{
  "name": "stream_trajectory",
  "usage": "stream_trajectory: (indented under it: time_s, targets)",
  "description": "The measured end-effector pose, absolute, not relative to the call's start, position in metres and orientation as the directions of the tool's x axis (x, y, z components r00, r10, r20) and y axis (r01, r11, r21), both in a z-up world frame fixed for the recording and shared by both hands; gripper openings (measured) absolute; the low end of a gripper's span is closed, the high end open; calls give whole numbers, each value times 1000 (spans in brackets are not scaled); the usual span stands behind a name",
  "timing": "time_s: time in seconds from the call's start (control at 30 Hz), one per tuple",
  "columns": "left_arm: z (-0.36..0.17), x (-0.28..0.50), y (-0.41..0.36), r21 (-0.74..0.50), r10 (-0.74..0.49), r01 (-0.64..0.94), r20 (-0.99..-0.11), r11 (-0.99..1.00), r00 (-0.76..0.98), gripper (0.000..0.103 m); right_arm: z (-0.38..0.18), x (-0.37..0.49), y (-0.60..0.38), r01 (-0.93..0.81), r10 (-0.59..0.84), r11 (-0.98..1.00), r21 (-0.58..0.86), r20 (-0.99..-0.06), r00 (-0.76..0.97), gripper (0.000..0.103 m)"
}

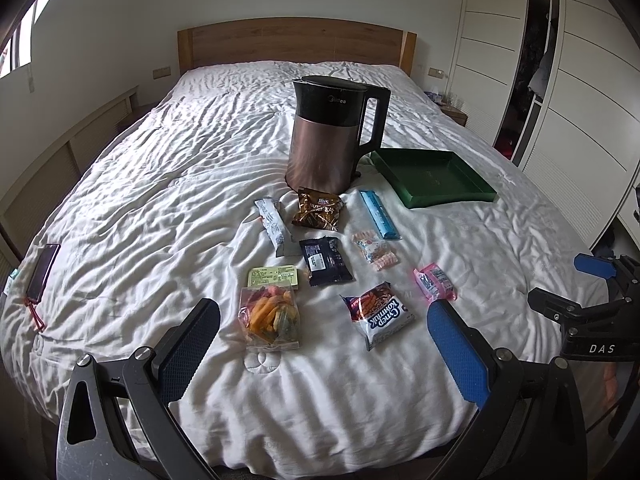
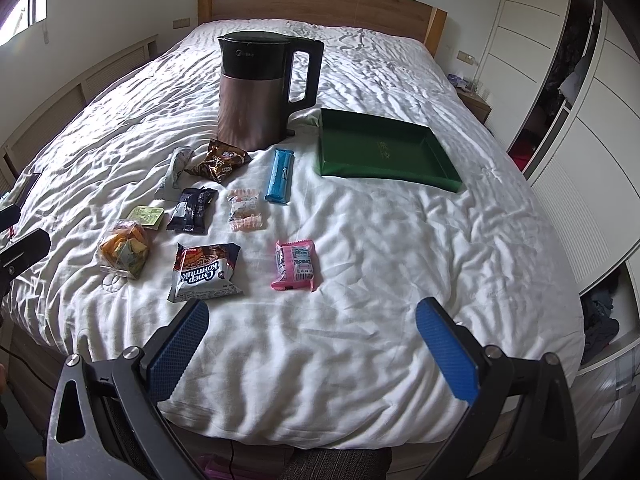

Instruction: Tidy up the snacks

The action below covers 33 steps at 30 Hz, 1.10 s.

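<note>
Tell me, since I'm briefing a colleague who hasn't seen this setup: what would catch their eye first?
A copper and black electric kettle stands upright mid-bed on the white quilt. In front of it lie scattered snack packets, among them a pink packet and a long blue bar. An empty green tray sits to the kettle's right.
</note>
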State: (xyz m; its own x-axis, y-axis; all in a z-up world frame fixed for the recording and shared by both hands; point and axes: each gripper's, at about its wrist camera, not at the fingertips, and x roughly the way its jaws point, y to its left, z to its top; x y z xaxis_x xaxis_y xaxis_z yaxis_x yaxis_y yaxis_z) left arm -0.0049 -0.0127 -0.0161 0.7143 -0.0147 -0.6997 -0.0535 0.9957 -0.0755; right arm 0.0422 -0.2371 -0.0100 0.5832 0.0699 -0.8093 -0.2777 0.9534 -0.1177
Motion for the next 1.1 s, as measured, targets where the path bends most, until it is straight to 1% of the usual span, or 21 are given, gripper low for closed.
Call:
stream_trajectory:
  time_s: [1.0,1.1]
  targets:
    - [-18,-4,-11,-73,-12,-56,-706,996,708,102,-8,44,-242,-278,69,953,-118,-811,581,103]
    - [-22,-3,-9,-69,-4,-64,-713,996,701,102,-20,43,-231,-280,67,952,-120,-814,577,103]
